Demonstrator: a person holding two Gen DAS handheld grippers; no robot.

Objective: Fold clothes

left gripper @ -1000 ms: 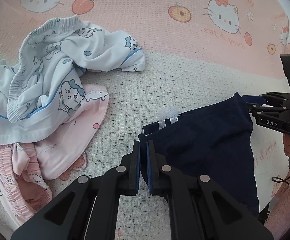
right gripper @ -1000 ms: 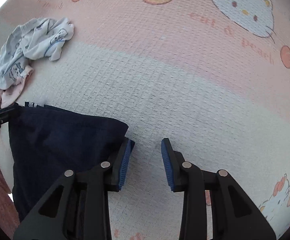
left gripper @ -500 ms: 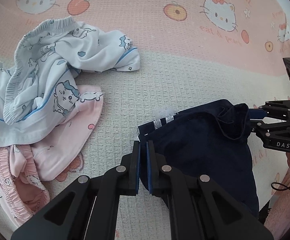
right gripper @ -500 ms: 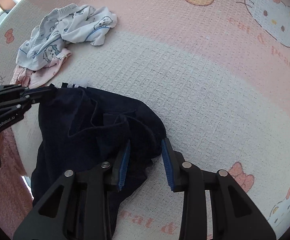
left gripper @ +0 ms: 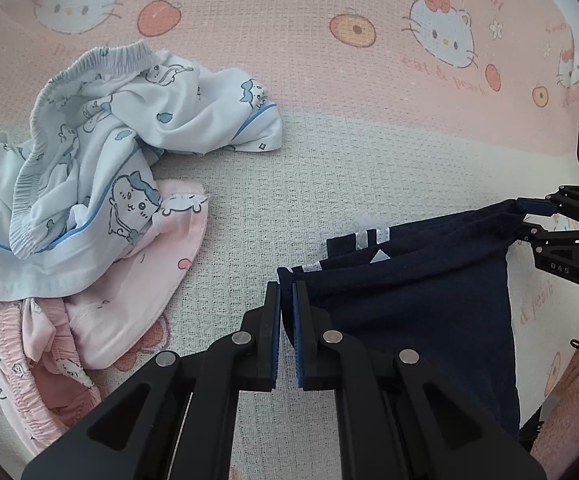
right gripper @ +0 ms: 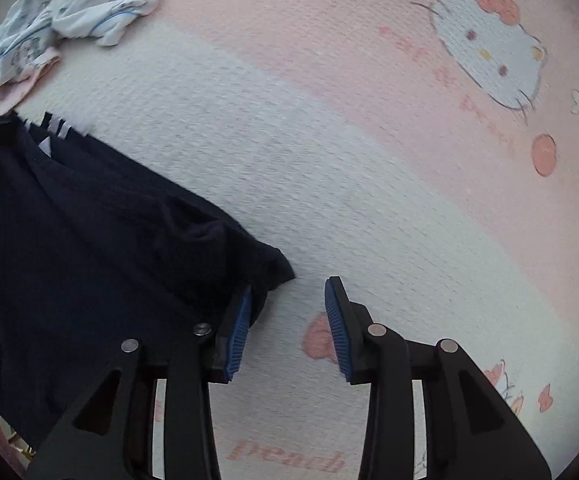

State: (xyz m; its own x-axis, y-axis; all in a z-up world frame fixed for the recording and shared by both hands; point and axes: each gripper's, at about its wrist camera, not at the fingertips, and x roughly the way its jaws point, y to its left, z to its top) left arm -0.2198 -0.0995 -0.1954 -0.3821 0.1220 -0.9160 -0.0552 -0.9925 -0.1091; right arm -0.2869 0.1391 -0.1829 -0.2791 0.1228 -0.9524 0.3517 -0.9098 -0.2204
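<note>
We work over a pink and cream waffle-weave blanket (left gripper: 369, 168) printed with cartoon cats, peaches and the word "peach". Our left gripper (left gripper: 286, 300) is pressed together on one top corner of the navy garment (left gripper: 417, 304), whose edge carries small white stripes just beyond the pads. The cloth stretches from there across to our right gripper (left gripper: 529, 216), seen at the far right of the left wrist view. In the right wrist view, our right gripper (right gripper: 287, 312) has its jaws spread and opening; the navy garment (right gripper: 89, 260) drapes over the left finger (right gripper: 237, 328), while bare blanket shows in the gap. Beyond and left of our left gripper lies a crumpled pale-blue printed garment (left gripper: 101, 160) heaped on pink printed clothes (left gripper: 89, 320).
</note>
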